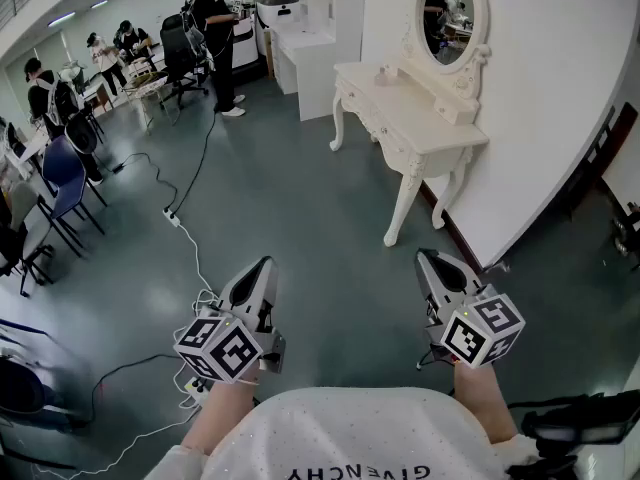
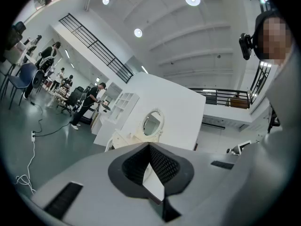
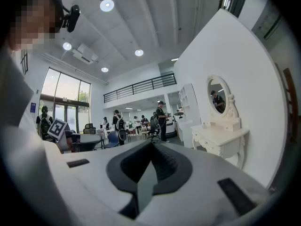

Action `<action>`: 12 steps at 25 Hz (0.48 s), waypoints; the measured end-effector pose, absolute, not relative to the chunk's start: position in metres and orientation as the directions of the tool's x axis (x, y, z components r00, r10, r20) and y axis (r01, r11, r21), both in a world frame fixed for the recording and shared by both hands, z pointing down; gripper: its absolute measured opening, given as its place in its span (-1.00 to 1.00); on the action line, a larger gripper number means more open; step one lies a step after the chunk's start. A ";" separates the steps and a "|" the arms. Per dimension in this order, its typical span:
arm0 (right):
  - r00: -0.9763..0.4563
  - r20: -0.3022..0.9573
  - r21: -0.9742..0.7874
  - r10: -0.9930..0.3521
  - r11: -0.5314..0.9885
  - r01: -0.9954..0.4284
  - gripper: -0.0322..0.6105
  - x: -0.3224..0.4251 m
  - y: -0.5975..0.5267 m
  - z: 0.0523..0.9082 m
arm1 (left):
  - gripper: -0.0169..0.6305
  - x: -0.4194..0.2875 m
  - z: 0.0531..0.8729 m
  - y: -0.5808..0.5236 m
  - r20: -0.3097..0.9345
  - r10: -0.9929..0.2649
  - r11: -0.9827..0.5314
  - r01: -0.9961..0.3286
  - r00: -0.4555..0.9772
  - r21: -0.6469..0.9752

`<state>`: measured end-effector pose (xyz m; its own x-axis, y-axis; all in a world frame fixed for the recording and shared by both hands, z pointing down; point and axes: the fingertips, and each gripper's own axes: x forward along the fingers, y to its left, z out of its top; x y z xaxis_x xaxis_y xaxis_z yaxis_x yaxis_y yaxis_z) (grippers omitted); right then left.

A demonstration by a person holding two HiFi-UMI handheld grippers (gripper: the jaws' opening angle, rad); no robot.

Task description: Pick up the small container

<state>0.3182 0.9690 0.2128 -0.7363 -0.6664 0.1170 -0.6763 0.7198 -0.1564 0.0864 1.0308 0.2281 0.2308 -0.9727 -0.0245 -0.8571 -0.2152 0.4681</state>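
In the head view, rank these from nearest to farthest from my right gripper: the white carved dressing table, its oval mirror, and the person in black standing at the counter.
1. white carved dressing table, just ahead of the right gripper, along the wall.
2. oval white-framed mirror, on that table's wall side.
3. person in black, far back left, beside the white counter.

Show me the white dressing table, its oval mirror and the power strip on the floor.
white dressing table (image 1: pixel 400 114): head view, on its tabletop.
oval mirror (image 1: pixel 449 16): head view, on the glass.
power strip (image 1: pixel 173 217): head view, on its white body.
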 end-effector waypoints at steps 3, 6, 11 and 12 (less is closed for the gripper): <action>-0.734 0.129 -0.145 -0.666 0.720 -0.679 -0.90 0.312 0.967 0.214 | -0.95 0.078 0.229 1.028 -0.024 -0.973 -0.211 -0.847 0.229 0.489; -0.733 0.131 -0.150 -0.668 0.718 -0.680 -0.90 0.307 0.964 0.215 | -0.95 0.072 0.230 1.023 -0.024 -0.973 -0.211 -0.844 0.230 0.493; -0.744 0.099 -0.212 -0.661 0.716 -0.665 -0.90 0.299 0.957 0.215 | -0.95 0.067 0.232 1.014 -0.023 -0.968 -0.230 -0.843 0.251 0.487; -0.747 0.092 -0.221 -0.658 0.718 -0.660 -0.90 0.295 0.956 0.214 | -0.95 0.065 0.232 1.013 -0.024 -0.966 -0.235 -0.843 0.256 0.484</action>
